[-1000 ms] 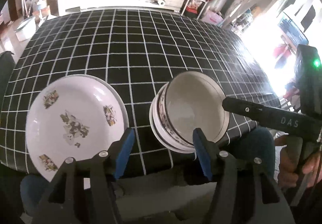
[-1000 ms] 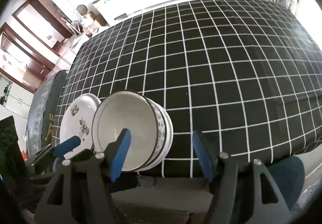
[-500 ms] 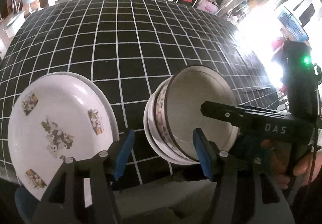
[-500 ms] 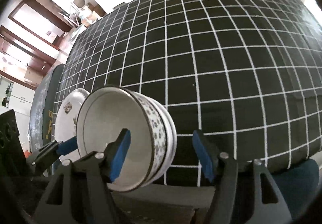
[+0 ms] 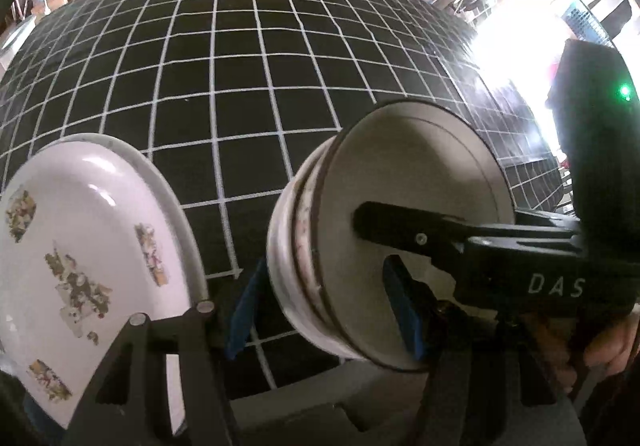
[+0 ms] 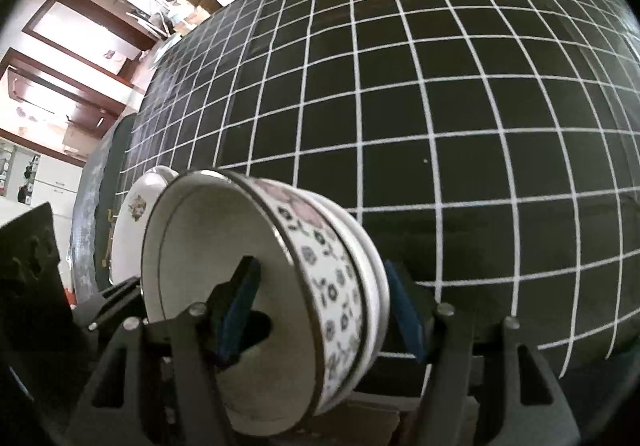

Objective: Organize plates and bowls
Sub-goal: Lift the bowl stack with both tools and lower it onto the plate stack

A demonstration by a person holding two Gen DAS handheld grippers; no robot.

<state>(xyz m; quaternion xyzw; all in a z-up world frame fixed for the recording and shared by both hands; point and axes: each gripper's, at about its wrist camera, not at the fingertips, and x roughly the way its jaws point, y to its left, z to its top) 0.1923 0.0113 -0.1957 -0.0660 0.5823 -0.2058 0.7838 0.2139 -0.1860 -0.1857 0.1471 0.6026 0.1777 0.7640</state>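
Left wrist view: left gripper [image 5: 320, 310], jaws apart, straddling the rim of the nested bowls [image 5: 384, 242], not clamping. Plates [image 5: 80, 246] stacked lower left on the checked surface [image 5: 240, 65]. Right gripper [image 5: 472, 246] reaching in from the right.

Right wrist view: right gripper [image 6: 324, 314], jaws wide either side of the bowls' [image 6: 280, 286] wall, grip uncertain. Only here the floral band is showing. Stacking looks done; placement remaining.

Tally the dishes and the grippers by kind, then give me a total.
White ceramic plates with printed pictures: 2, judging by the two stacked rims
Nested white ceramic bowls, top one flower-patterned: 3, judging by the rims that show
Black two-finger grippers with blue pads: 2, the left gripper and the right gripper, both open astride the bowls' wall
Total: 7
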